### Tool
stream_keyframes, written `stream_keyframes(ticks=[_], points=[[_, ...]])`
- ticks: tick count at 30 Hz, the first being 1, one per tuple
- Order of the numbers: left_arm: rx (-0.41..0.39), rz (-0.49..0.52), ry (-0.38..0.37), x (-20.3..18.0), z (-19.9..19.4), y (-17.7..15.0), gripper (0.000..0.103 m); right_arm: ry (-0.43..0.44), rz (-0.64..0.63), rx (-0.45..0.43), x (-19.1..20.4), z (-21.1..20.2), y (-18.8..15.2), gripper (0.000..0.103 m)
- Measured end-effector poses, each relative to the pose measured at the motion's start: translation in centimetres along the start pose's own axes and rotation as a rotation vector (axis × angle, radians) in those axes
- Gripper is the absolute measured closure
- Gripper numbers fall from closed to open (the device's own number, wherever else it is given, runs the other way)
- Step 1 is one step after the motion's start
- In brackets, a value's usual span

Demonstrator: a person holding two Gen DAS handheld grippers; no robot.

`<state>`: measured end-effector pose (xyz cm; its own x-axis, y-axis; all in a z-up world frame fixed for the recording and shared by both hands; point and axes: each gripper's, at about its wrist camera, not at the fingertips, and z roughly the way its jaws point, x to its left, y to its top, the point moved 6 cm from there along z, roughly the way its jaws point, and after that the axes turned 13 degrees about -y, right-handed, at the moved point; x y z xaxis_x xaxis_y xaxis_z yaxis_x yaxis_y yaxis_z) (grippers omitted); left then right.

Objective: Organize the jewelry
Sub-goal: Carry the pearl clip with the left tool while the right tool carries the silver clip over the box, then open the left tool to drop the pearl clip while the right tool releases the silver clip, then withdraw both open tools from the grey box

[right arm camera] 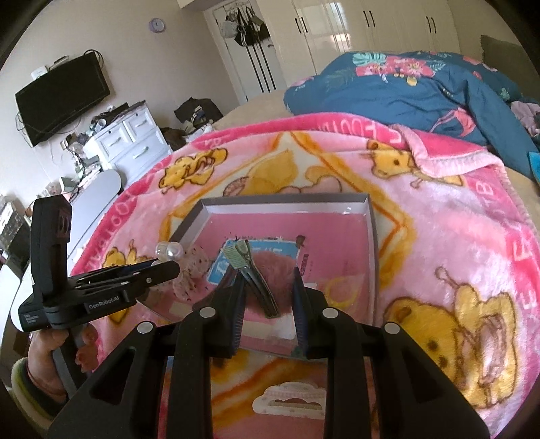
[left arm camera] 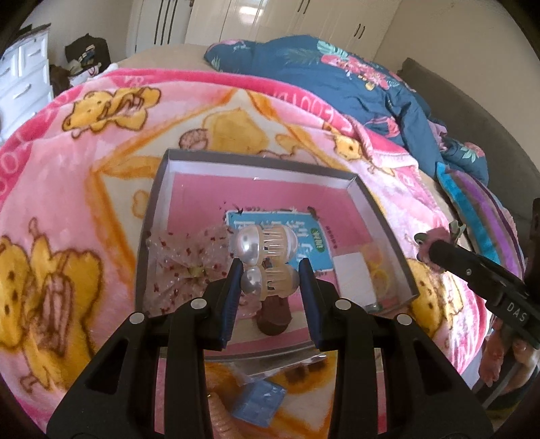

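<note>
Across the bed (right arm camera: 256,101) lies a pink blanket (right arm camera: 455,236) bearing a grey box (left arm camera: 158,202); left gripper (left arm camera: 270,270) clenches a pearl clip (left arm camera: 266,250), right gripper (right arm camera: 266,287) a pompom clip (right arm camera: 270,270); wardrobes (right arm camera: 388,30) upper right.

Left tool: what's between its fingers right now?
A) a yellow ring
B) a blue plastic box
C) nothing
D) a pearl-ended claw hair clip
D: the left tool pinches a claw hair clip with pearl-like domed ends and translucent teeth, held over the open gray box.
</note>
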<state>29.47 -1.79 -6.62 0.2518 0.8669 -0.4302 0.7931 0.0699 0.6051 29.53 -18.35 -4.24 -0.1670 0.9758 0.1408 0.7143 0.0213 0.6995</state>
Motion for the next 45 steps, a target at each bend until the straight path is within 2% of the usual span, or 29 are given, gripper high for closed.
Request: stream_keyframes(ticks=[12,18,21,27,29,30,33,36,38,45], points=[[0.017,-0.026,0.011,1.6,1.3,-0.5,0.077,-0.002,-0.011,0.087,1.4,4.3,-1.8,0.078],[0.017,-0.028,0.004,1.7,1.2,-0.7,0.077,0.003,-0.006,0.12,1.7,5.0,-2.7,0.069],[0.016,-0.033,0.0,1.7,1.0,-0.7,0.077,0.013,0.001,0.111,1.6,4.3,-2.7,0.056],[-0.01,-0.028,-0.009,1.0,-0.3,-0.6,0.076,0.0,0.017,0.053,0.6,1.4,-2.0,0.052],[-0.027,-0.02,-0.011,0.4,-1.1,-0.5,0.067,-0.008,0.021,0.029,0.3,0.4,-1.7,0.046],[-0.035,-0.017,-0.009,0.2,-1.5,-0.4,0.065,-0.012,0.022,0.013,0.2,-0.3,-1.5,0.041],[-0.06,-0.008,0.0,-0.6,-2.8,-0.3,0.061,-0.019,0.015,-0.021,-0.1,-1.9,-1.2,0.038],[-0.076,-0.003,0.008,-1.0,-3.9,-0.2,0.053,-0.024,0.016,-0.053,-0.3,-3.4,-1.0,0.029],[-0.091,-0.002,0.014,-1.3,-4.8,-0.2,0.044,-0.022,0.014,-0.069,-0.3,-4.3,-0.8,0.028],[-0.148,0.01,0.044,-2.4,-8.0,0.3,0.023,-0.007,0.023,-0.099,-0.5,-6.9,-0.9,0.028]])
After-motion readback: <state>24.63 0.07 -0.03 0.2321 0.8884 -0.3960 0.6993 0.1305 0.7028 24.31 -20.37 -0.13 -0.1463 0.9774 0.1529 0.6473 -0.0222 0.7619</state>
